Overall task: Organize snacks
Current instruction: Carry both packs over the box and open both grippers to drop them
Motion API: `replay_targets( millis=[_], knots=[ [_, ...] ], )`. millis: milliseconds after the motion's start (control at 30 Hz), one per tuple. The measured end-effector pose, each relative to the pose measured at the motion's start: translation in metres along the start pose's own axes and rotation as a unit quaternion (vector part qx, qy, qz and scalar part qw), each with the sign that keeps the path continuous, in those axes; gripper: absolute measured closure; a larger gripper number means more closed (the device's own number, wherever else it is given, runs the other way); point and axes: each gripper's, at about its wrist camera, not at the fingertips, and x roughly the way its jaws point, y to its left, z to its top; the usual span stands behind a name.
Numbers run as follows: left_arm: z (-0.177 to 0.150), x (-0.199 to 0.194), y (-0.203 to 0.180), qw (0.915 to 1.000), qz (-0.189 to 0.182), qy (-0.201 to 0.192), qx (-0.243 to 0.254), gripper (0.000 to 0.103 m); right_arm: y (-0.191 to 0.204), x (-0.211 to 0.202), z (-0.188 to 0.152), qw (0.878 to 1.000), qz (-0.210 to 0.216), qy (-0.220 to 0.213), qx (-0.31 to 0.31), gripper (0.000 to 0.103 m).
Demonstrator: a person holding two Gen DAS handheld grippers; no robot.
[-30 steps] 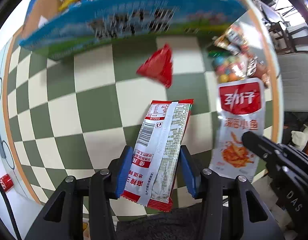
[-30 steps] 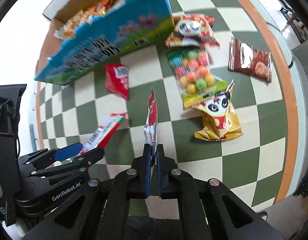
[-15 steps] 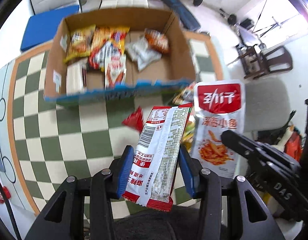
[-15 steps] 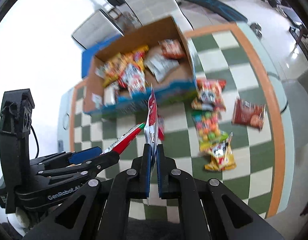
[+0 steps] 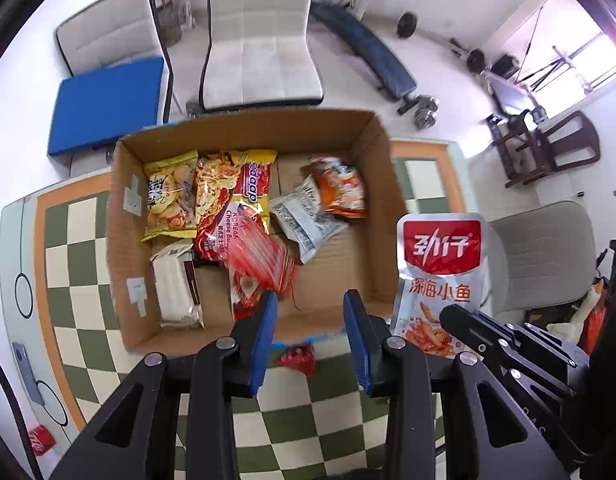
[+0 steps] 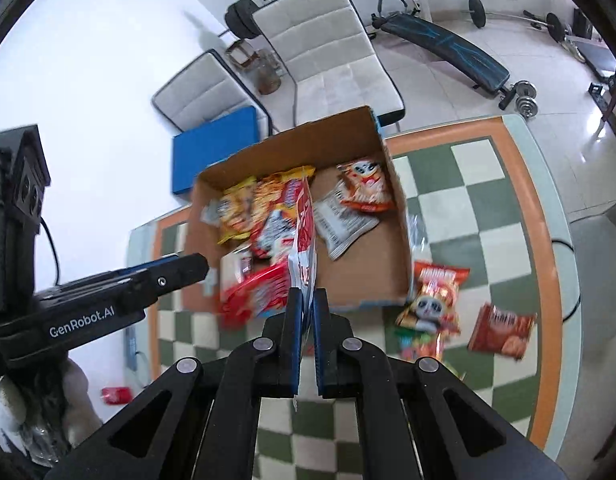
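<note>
My left gripper [image 5: 310, 300] is open and empty above the near edge of the cardboard box [image 5: 344, 254]. A red and white snack packet [image 5: 257, 260], blurred, is falling into the box among several snack bags; it also shows in the right wrist view [image 6: 255, 294]. My right gripper [image 6: 303, 304] is shut on a silver and red fish snack pouch [image 6: 303, 236], held edge-on above the box [image 6: 388, 268]. The pouch also shows in the left wrist view [image 5: 440, 268], to the right of the box.
A small red packet [image 5: 297, 358] lies on the checkered table [image 5: 79, 292] in front of the box. Panda snack bags [image 6: 432, 300] and a brown cookie packet [image 6: 502, 330] lie right of the box. Chairs [image 5: 259, 40] and a weight bench [image 5: 368, 56] stand behind.
Both grippers rose and moved over the box. My left gripper opened and let go of the red and white packet, which drops into the box. The right gripper still holds its pouch.
</note>
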Motion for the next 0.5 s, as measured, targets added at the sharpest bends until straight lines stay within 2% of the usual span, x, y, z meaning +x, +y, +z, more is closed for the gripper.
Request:
replay_targets(
  millis=[200,300,367,500],
  knots=[
    [0.013,0.036,0.012,0.9986,0.030,0.041,-0.013,0.070,-0.017,0.057,0.024,0.999,-0.007,0.038,0.024,0.096],
    [0.009,0.040,0.015,0.9982,0.034,0.046,-0.019,0.070,-0.025,0.073,0.028,0.998,-0.022,0.057,0.035,0.095],
    [0.006,0.039,0.015,0.9981,0.034,0.047,-0.019,0.070,-0.028,0.075,0.028,0.997,-0.027,0.056,0.039,0.092],
    [-0.003,0.033,0.015,0.9982,0.036,0.043,-0.019,0.070,-0.034,0.072,0.027,0.997,-0.033,0.054,0.045,0.079]
  ],
)
